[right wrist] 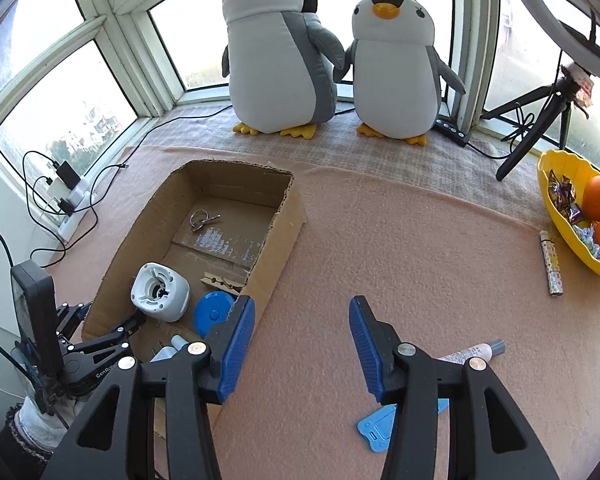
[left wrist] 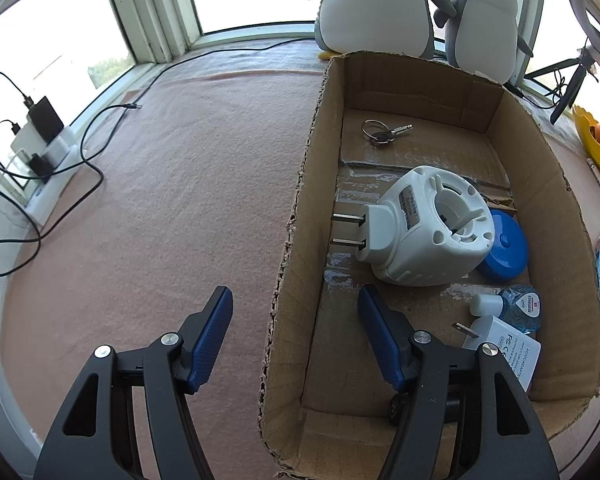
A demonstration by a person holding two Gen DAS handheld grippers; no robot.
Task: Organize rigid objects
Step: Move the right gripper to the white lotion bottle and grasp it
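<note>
A cardboard box (left wrist: 296,208) (right wrist: 288,224) lies on the pink blanket. It holds a white plug-in device (left wrist: 424,228) (right wrist: 160,292), a blue round case (left wrist: 504,248) (right wrist: 212,314), keys on a ring (left wrist: 384,130) (right wrist: 202,218), a small blue bottle (left wrist: 512,306), a white AC adapter (left wrist: 504,344) and a wooden clothespin (right wrist: 220,280). My left gripper (left wrist: 296,300) is open and empty, straddling the box's left wall. My right gripper (right wrist: 302,320) is open and empty over the blanket right of the box. A small tube (right wrist: 472,354), a blue flat piece (right wrist: 380,430) and a patterned lighter (right wrist: 550,262) lie on the blanket.
Two plush penguins (right wrist: 280,60) (right wrist: 396,68) stand at the window. A yellow bowl (right wrist: 556,216) with oranges and sweets is at the right. A black tripod (right wrist: 540,120) stands behind it. A power strip with chargers and cables (left wrist: 44,140) lies at the left.
</note>
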